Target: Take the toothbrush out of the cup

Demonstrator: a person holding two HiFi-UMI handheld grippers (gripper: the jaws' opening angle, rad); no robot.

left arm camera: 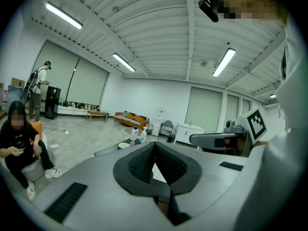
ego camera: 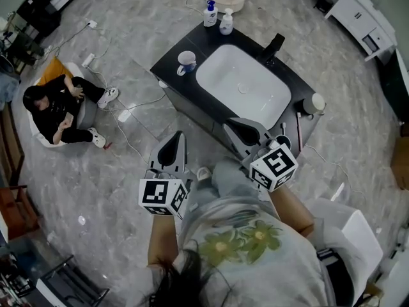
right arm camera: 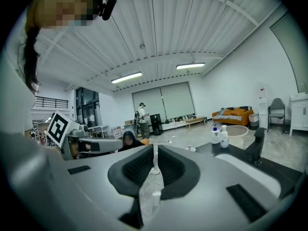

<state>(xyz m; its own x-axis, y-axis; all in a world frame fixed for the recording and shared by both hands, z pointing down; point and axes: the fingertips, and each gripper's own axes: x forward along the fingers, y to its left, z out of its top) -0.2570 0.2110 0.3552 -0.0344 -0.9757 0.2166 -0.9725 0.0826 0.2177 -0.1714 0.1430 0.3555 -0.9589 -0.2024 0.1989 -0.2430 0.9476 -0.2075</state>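
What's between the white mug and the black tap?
The white sink lies between the mug and the tap; the head view shows it.

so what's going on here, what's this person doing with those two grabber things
A person stands at a black counter with a white sink, holding a gripper in each hand and pointing both toward the sink. The left gripper and right gripper each have their jaws together with nothing between them. A white cup sits beside the sink. No toothbrush has been picked up yet.
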